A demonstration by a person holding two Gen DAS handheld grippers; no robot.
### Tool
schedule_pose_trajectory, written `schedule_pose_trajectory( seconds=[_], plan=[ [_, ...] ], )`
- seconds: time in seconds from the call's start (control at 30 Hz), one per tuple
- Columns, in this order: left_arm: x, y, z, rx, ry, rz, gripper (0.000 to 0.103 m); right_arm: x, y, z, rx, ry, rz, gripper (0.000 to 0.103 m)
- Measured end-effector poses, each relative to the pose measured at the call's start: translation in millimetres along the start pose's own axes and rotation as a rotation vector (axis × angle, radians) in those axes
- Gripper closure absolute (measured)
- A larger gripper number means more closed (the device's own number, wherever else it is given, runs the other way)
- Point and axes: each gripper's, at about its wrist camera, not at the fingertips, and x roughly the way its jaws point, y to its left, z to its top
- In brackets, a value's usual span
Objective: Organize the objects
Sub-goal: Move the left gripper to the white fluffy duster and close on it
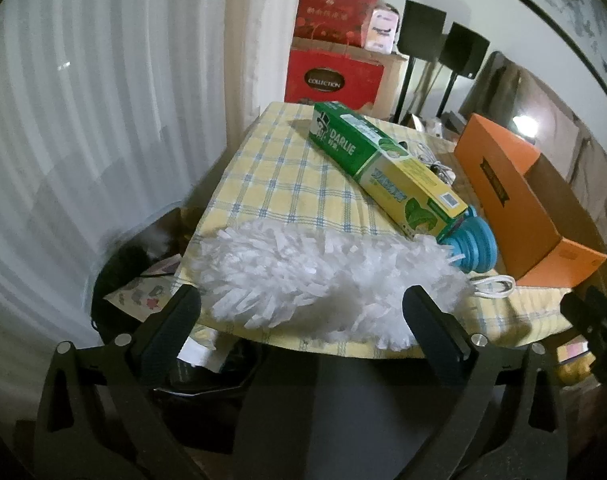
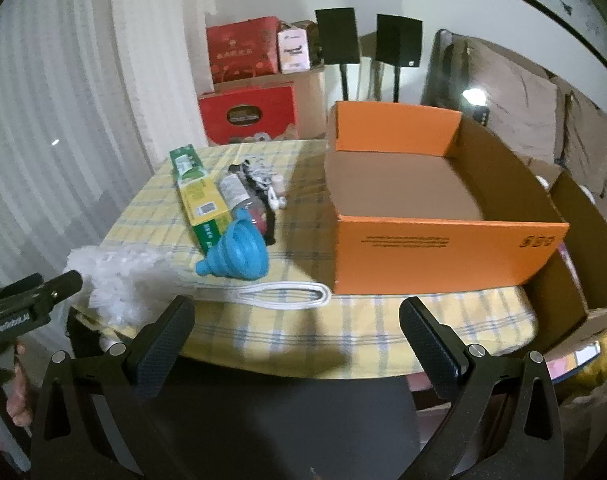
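Observation:
A white fluffy duster (image 1: 303, 276) lies at the near edge of the table, between the tips of my open left gripper (image 1: 303, 312). It also shows in the right wrist view (image 2: 115, 276). Behind it lie a green and yellow toothpaste box (image 1: 383, 164) (image 2: 199, 196), a blue folding funnel (image 1: 473, 244) (image 2: 239, 250), a small bottle (image 2: 239, 194) and tangled cables (image 2: 263, 178). An open orange cardboard box (image 2: 443, 252) (image 1: 523, 200) stands to the right. A white cable loop (image 2: 287, 294) (image 1: 495, 285) lies before it. My right gripper (image 2: 297, 320) is open and empty at the table's near edge.
The round table has a yellow checked cloth (image 2: 343, 336) (image 1: 271, 176). Red gift boxes (image 2: 247, 116) and two black speakers on stands (image 2: 337, 36) stand behind it, a sofa (image 2: 523, 104) at right, a white curtain (image 1: 103, 140) at left. A dark bin (image 1: 143, 280) sits below the table's left edge.

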Motion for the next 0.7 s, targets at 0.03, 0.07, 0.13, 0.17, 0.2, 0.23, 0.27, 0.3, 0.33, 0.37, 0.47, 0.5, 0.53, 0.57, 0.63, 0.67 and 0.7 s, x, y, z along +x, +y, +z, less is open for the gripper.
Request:
schedule_pose_trajectory(
  seconds=[0.03,0.07,0.13,0.17,0.2,0.23,0.27,0.3,0.33,0.37,0.47,0.5,0.53,0.57,0.63,0.67,0.7],
  plan=[
    [2,1,1,-0.003,0.004,-0.008,0.004,2,1,0,-0.001,0.0,0.006,0.0],
    [5,1,2,-0.005,0.011,-0.016,0.005,4,1,0,-0.003,0.003,0.011,0.0],
    [11,0,3,-0.011,0.029,-0.035,0.011,10,3,-1,-0.01,0.011,0.01,0.0],
    [14,-1,4,-0.014,0.039,-0.046,0.013,13,3,-1,-0.013,0.016,0.01,0.0],
    [18,-2,5,-0.017,0.049,-0.056,0.019,15,3,-2,-0.015,0.02,0.011,0.0],
    [21,-4,5,-0.02,0.057,-0.066,0.024,18,3,-3,-0.017,0.027,0.011,0.0],
    [24,-5,6,-0.025,0.065,-0.076,0.027,20,3,-3,-0.018,0.031,0.011,0.0],
    [27,-6,7,-0.03,0.07,-0.085,0.031,21,3,-4,-0.019,0.034,0.011,0.0],
    [29,-7,8,-0.033,0.075,-0.089,0.037,24,2,-4,-0.018,0.039,0.014,0.0],
    [31,-9,8,-0.034,0.078,-0.09,0.04,26,1,-4,-0.017,0.042,0.016,0.0],
    [36,-10,10,-0.029,0.082,-0.08,0.061,32,-1,-6,-0.01,0.054,0.025,0.0],
    [37,-9,10,-0.032,0.081,-0.079,0.07,33,-2,-7,-0.007,0.057,0.028,0.0],
    [38,-8,11,-0.037,0.079,-0.083,0.078,35,-3,-7,-0.003,0.061,0.032,0.0],
    [39,-6,11,-0.043,0.078,-0.086,0.083,37,-4,-7,-0.001,0.062,0.035,0.0],
    [40,-2,12,-0.055,0.071,-0.093,0.095,40,-6,-6,0.005,0.065,0.046,0.0],
    [41,0,12,-0.061,0.069,-0.102,0.096,42,-6,-6,0.007,0.068,0.048,0.0],
    [42,2,13,-0.068,0.068,-0.11,0.098,44,-6,-6,0.009,0.071,0.05,0.0]
  ],
)
